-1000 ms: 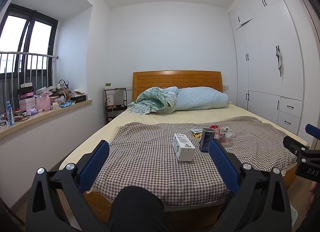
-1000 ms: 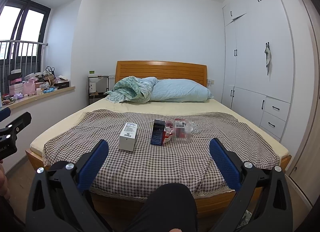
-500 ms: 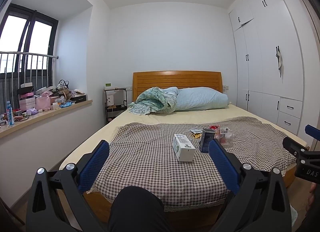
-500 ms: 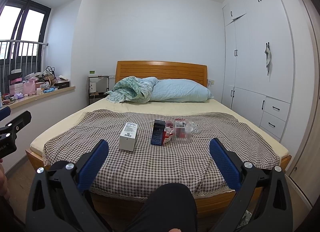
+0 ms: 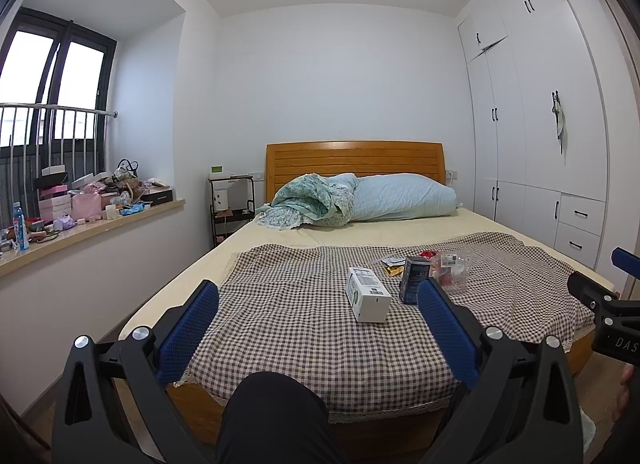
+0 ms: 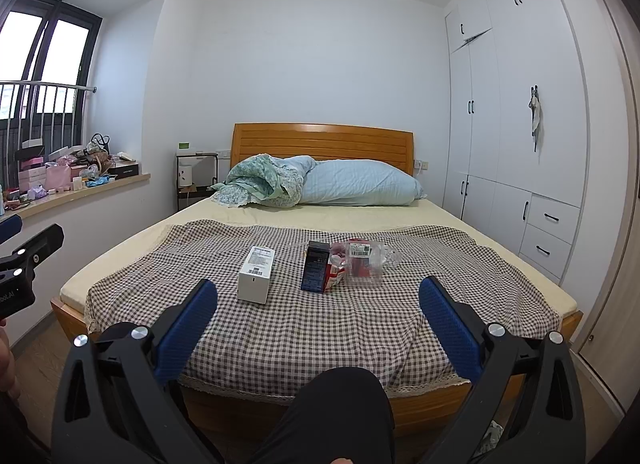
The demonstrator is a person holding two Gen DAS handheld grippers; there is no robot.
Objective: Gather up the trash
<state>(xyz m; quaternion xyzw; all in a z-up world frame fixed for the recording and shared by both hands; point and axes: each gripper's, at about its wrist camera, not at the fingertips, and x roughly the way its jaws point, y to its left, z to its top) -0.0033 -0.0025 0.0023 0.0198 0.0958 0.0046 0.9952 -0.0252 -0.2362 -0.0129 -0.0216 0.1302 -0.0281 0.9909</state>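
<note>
Nothing seems changed; both tools hold position.

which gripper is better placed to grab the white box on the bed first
Probably left. Both grippers hang open short of the bed, but the white box is the leftmost piece, and the dark carton and clear plastic tub lie on its right, nearer the right gripper.

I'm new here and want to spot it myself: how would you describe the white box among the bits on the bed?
Find the checkered blanket on the bed. Of the items there, the white box lies apart, left of the dark blue box and clear container. Only it is plain white.
</note>
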